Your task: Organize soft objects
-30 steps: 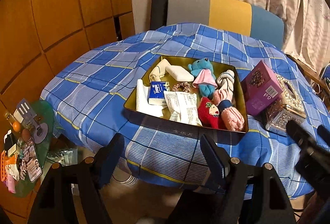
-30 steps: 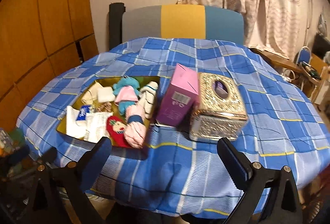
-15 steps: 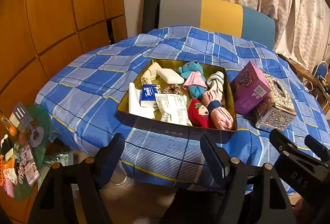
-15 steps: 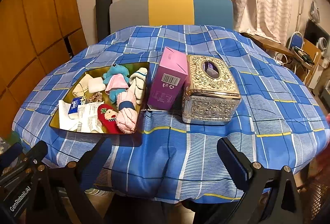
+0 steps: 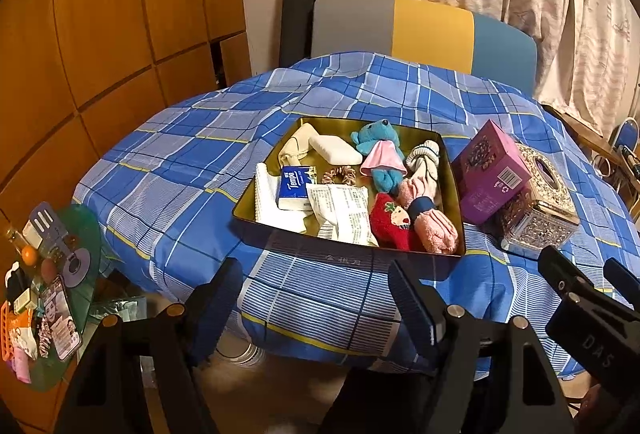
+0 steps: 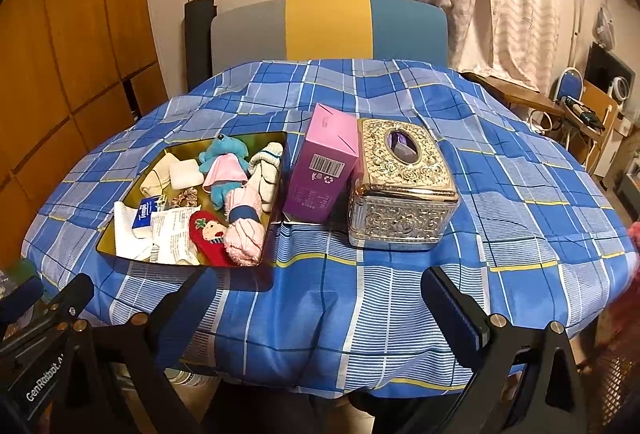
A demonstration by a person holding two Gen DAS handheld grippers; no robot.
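Observation:
A gold tin tray (image 5: 280, 230) (image 6: 120, 258) on the blue plaid tablecloth holds several soft items: a blue plush toy in a pink skirt (image 5: 380, 158) (image 6: 224, 166), a red sock (image 5: 390, 220) (image 6: 208, 234), pink socks (image 5: 434, 230) (image 6: 244, 238), a white striped sock (image 5: 424, 154), a scrunchie (image 5: 339, 175), a Tempo tissue pack (image 5: 294, 188) (image 6: 145, 216) and paper packets (image 5: 348, 210). My left gripper (image 5: 316, 294) hangs open at the table's near edge, in front of the tray. My right gripper (image 6: 316, 298) is open too, short of the boxes.
A purple box (image 5: 490, 174) (image 6: 324, 170) leans beside an ornate silver tissue box (image 5: 536, 202) (image 6: 400, 186), right of the tray. A grey, yellow and blue chair (image 6: 328, 26) stands behind the table. A cluttered side stand (image 5: 48, 274) sits low at left.
Both grippers rose and drew back slightly, so the table sits lower and fuller in both views. Their jaws stayed open and nothing on the table moved.

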